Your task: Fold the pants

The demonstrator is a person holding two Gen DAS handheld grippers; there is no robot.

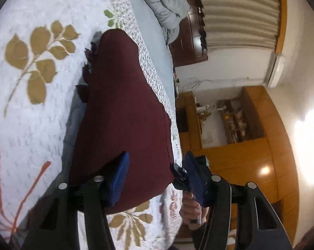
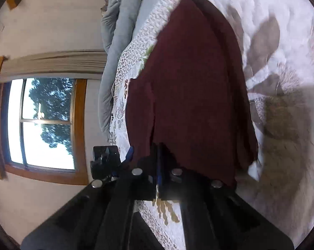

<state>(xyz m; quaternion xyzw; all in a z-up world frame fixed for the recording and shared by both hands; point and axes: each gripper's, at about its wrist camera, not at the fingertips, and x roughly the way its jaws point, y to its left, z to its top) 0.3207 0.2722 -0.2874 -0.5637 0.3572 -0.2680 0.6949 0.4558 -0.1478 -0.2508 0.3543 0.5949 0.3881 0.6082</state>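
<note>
Blue pads of the left gripper point(image 1: 157, 177) gape wide beside the pants point(image 1: 123, 112); right gripper point(image 2: 158, 166) pinches their edge. Grip the free corner before lifting.

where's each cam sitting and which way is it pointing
Left wrist: rides the left gripper, looking along its open fingers over the maroon pants on the floral bedspread; the person's hand shows.
Right wrist: rides the right gripper, shut on the pants' near edge, facing along the bed toward a window.
Shared: pants, bedspread, grey blanket.
</note>
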